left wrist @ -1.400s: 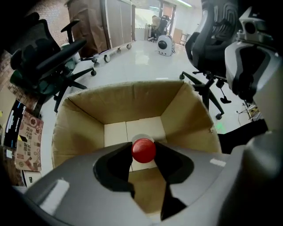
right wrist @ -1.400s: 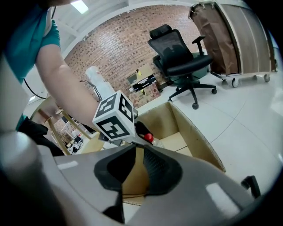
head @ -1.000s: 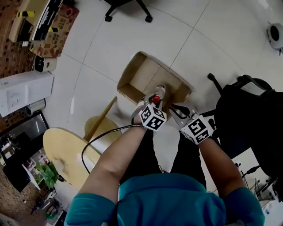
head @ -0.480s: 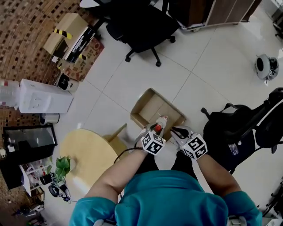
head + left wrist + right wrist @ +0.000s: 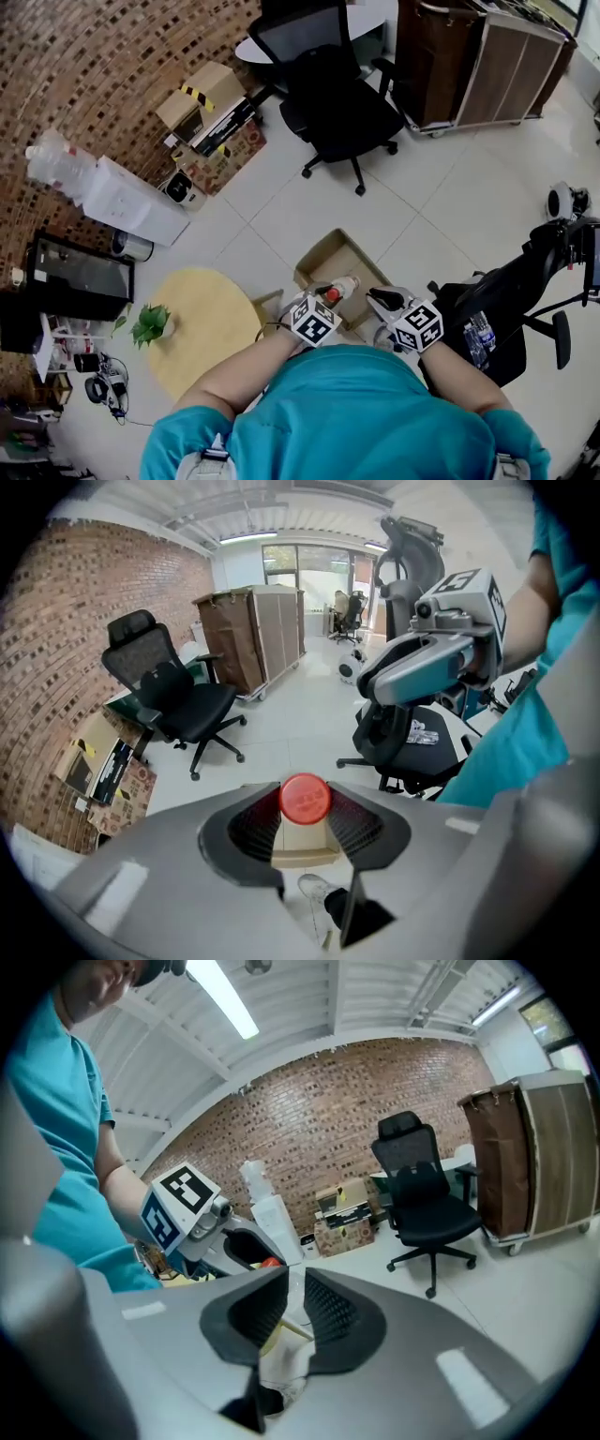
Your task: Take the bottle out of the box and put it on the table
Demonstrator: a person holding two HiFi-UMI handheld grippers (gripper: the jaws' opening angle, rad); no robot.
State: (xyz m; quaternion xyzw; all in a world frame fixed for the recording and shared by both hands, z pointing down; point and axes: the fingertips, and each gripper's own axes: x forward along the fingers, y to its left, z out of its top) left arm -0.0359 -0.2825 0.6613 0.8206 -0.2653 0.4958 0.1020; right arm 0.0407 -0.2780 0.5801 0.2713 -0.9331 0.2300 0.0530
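A clear bottle [image 5: 341, 286] with a red cap [image 5: 305, 799] hangs above the open cardboard box [image 5: 328, 261] on the floor, and my left gripper [image 5: 330, 292] is shut on its neck. In the left gripper view the cap sits between the two pads, with the box [image 5: 302, 844] far below it. My right gripper [image 5: 380, 300] is beside the bottle, to its right. Its jaws [image 5: 295, 1312] stand a little apart with nothing between them. The round yellow table [image 5: 202, 323] stands to the left of the box.
A small potted plant [image 5: 150, 323] sits on the table's left edge. A black office chair [image 5: 342, 103] stands beyond the box, another black chair [image 5: 506, 300] at the right. A water dispenser [image 5: 122, 197], cardboard boxes [image 5: 202, 94] and a wooden cabinet [image 5: 469, 66] line the far side.
Both grippers have risen well above the box, the left one carrying the bottle. The head view has pulled back, so the box and floor look smaller and farther away.
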